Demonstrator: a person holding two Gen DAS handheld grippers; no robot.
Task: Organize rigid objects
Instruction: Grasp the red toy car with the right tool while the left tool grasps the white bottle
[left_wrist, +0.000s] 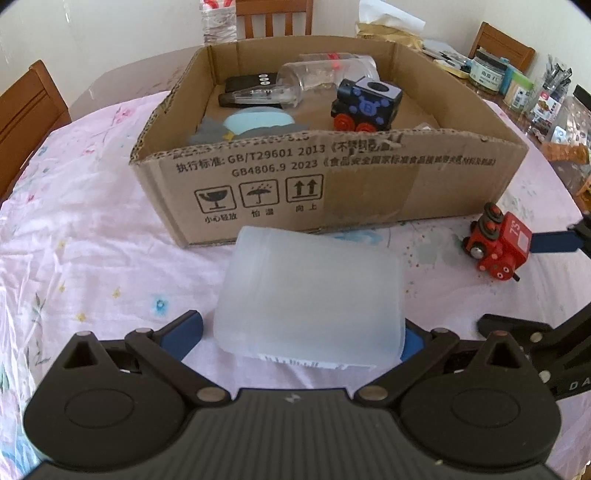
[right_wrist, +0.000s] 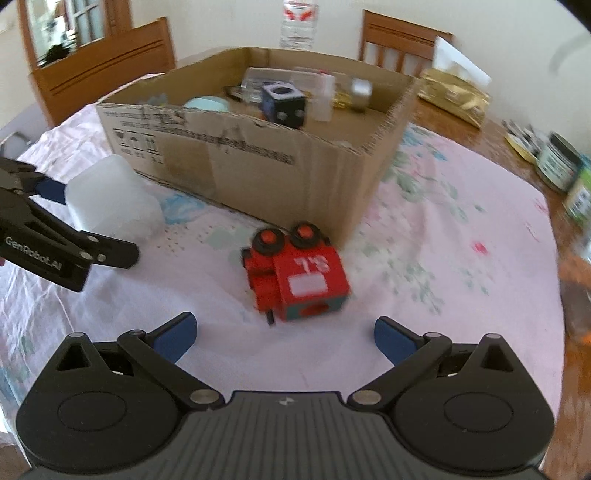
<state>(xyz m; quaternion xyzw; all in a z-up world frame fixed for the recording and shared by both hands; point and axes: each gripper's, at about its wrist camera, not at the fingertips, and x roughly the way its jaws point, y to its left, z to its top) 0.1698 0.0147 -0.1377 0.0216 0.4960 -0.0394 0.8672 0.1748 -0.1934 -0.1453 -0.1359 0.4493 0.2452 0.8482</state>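
The left claw (left_wrist: 303, 332) has its blue pads against both sides of a frosted plastic tub (left_wrist: 310, 295), which lies on its side on the tabletop (left_wrist: 92, 240) just short of the cardboard box (left_wrist: 332, 177). It looks gripped, though the pad contact is partly hidden. The right claw (right_wrist: 284, 336) is spread wide and holds nothing; a red toy train (right_wrist: 295, 273) lies tipped over just ahead of it, between its fingers' line and the box corner.

The step in hand seems to be carrying the tub into the box. To do it well, lift straight up until the tub clears the near wall, move forward over the open floor of the box to the claw's right, away from the clear bottle (left_wrist: 325, 74), and let go low. The tub is smooth and may slip, so keep the squeeze steady. The right claw should centre on the train's body before closing.

Counted: one tub, one red train outside, one dark blue train (left_wrist: 365, 105) inside, one box, two claws. At least one clear bottle lies inside the box; the rest there is too jumbled to count.
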